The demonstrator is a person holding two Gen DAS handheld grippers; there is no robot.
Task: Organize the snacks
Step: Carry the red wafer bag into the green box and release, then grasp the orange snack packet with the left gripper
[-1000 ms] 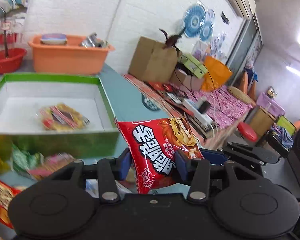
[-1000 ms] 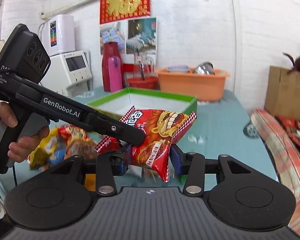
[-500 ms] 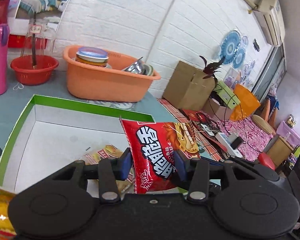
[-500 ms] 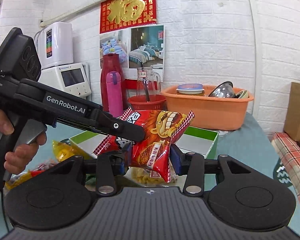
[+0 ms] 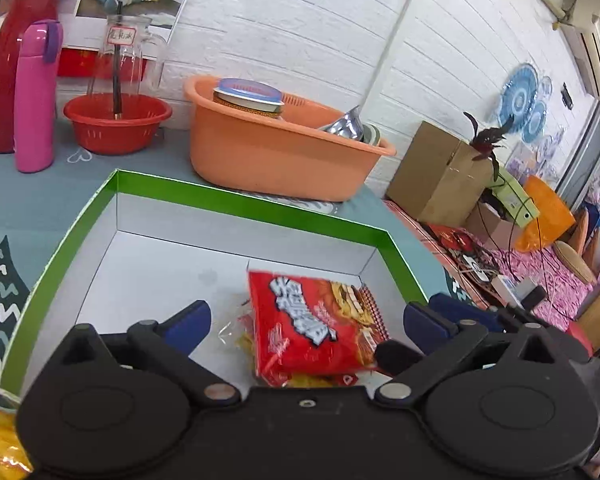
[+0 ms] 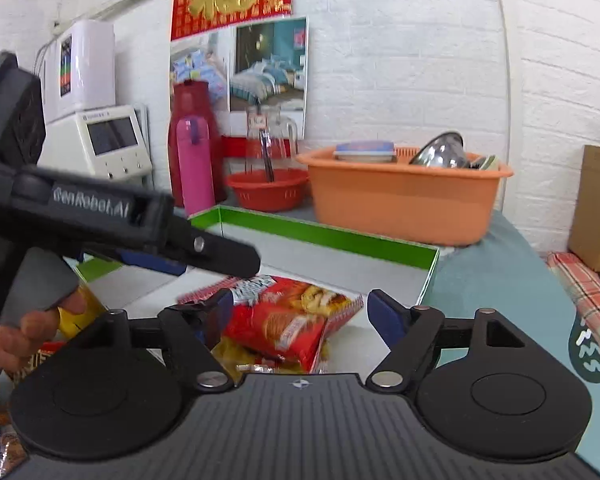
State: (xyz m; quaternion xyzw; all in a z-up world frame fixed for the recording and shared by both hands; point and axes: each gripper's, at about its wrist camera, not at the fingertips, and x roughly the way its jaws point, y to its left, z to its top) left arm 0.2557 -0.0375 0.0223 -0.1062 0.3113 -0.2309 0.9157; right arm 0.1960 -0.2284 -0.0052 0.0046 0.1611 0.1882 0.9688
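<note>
Along the table's back edge stand a pink bottle (image 5: 34, 96), a red bowl (image 5: 117, 123) and an orange tub (image 5: 276, 148). In front lies the green-rimmed box (image 5: 236, 205), its white floor bare across the left half. The left gripper (image 5: 306, 318) and right gripper (image 6: 298, 310) hover over the box's near side, jaws opening wide, pads clear of the red snack packet (image 5: 314, 326). The packet lies flat (on a yellow packet) near the box's right wall, long axis running left-right in the right wrist view.
</note>
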